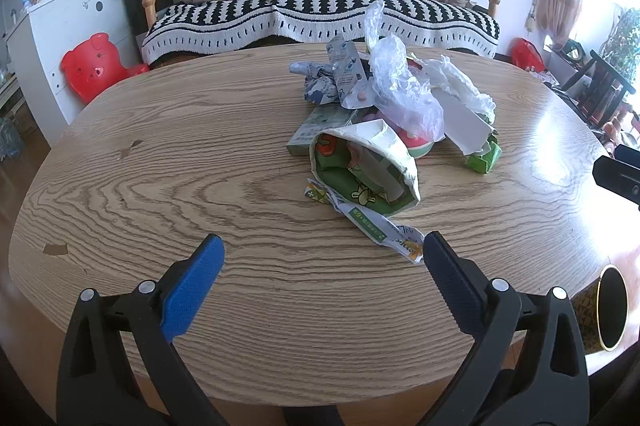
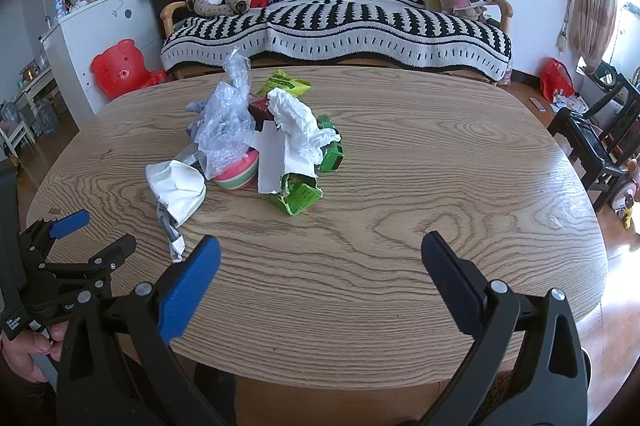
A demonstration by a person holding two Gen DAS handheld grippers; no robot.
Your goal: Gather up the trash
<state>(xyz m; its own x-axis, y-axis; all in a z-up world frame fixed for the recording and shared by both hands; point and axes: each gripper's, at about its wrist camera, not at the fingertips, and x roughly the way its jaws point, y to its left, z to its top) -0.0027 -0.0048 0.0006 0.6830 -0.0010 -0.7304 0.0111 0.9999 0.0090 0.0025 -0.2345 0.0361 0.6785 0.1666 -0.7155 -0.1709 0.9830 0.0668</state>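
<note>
1. Left gripper (image 1: 322,246): jaws spread wide, nothing between them; held low over the near edge of the wooden table (image 1: 160,186), facing the trash, presumably ready for a first pick.
2. Right gripper (image 2: 320,250): likewise spread and empty, poised over bare tabletop, well apart from the pile.
3. Printed wrapper strip (image 1: 380,226): crumpled, flat on the wood; its tip lies just beside the left gripper's right finger. Likely the easiest first item.
4. Paper cup (image 1: 368,162): crushed, on its side, mouth toward the left gripper, green cartoon print.
5. Clear plastic bag (image 2: 228,122): crinkled, heaped upright atop the pile at table centre.
6. White tissue (image 2: 296,122), green carton (image 2: 300,198): torn, touching the heap.
</note>
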